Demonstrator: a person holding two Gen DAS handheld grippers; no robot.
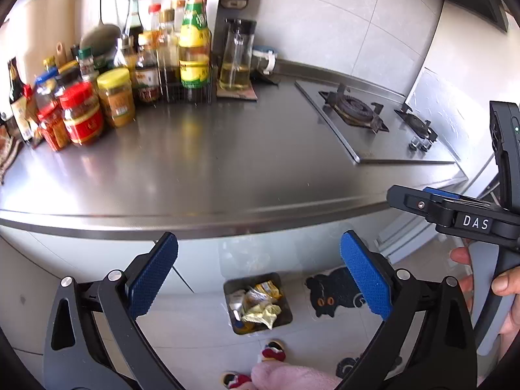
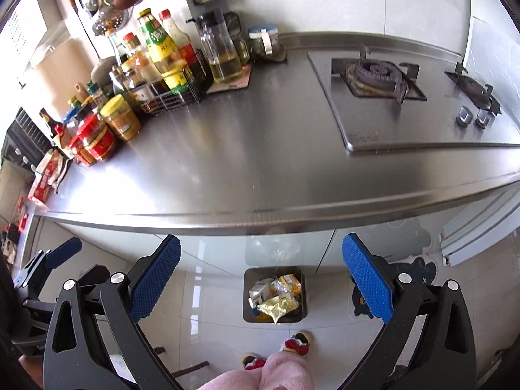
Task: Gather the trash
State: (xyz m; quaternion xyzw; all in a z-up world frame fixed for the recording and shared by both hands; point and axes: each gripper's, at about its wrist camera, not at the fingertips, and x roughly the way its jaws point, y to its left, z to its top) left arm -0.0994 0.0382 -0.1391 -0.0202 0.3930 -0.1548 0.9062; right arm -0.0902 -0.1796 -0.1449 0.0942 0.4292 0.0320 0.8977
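A square dark trash bin (image 1: 286, 317) stands on the floor below the counter's front edge; it also shows in the right wrist view (image 2: 304, 292). It holds crumpled yellow wrappers (image 1: 261, 310) (image 2: 278, 305) and a small white carton (image 2: 259, 292). My left gripper (image 1: 258, 273) is open and empty, held above the bin in front of the counter. My right gripper (image 2: 260, 274) is open and empty too, likewise above the bin. The right gripper's body (image 1: 455, 214) shows at the right of the left wrist view, the left gripper's body (image 2: 48, 260) at the left of the right wrist view.
The steel counter (image 1: 227, 169) carries sauce jars and bottles (image 1: 97, 97) at the back left, an oil dispenser (image 1: 235, 55), and a gas hob (image 1: 373, 120) at the right. A black cat mat (image 1: 331, 292) lies by the bin. The person's slippered feet (image 2: 292, 346) stand near it.
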